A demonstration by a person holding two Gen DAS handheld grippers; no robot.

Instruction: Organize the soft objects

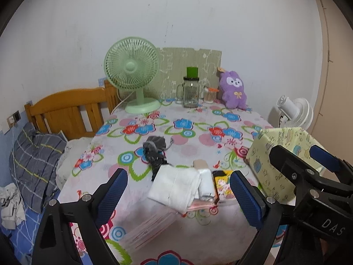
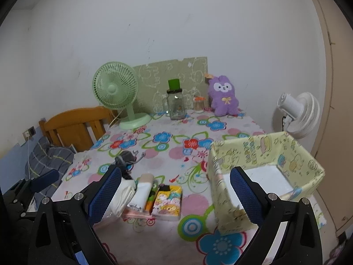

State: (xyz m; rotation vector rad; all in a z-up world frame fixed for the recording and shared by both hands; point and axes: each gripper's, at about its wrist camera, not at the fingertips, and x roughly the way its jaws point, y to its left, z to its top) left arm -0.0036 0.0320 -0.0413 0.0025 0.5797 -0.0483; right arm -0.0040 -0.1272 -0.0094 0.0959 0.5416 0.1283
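Floral tablecloth [image 2: 154, 238] covers the table, and the pale yellow fabric box [image 2: 267, 176] stands open-topped on its right side. Just left of the box lies a row of soft things: a yellow cartoon tissue pack [image 2: 168, 203], folded white cloths [image 1: 176, 187], and, farther back, a dark grey sock bundle [image 1: 154, 149]. Left gripper [image 1: 178, 190] and right gripper [image 2: 176, 192] both hover released, nothing pinched between their blue pads.

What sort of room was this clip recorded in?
Most likely a bedroom. A wooden headboard with a plaid pillow sits beside the table with a floral cloth, which holds a green desk fan and a purple plush toy.
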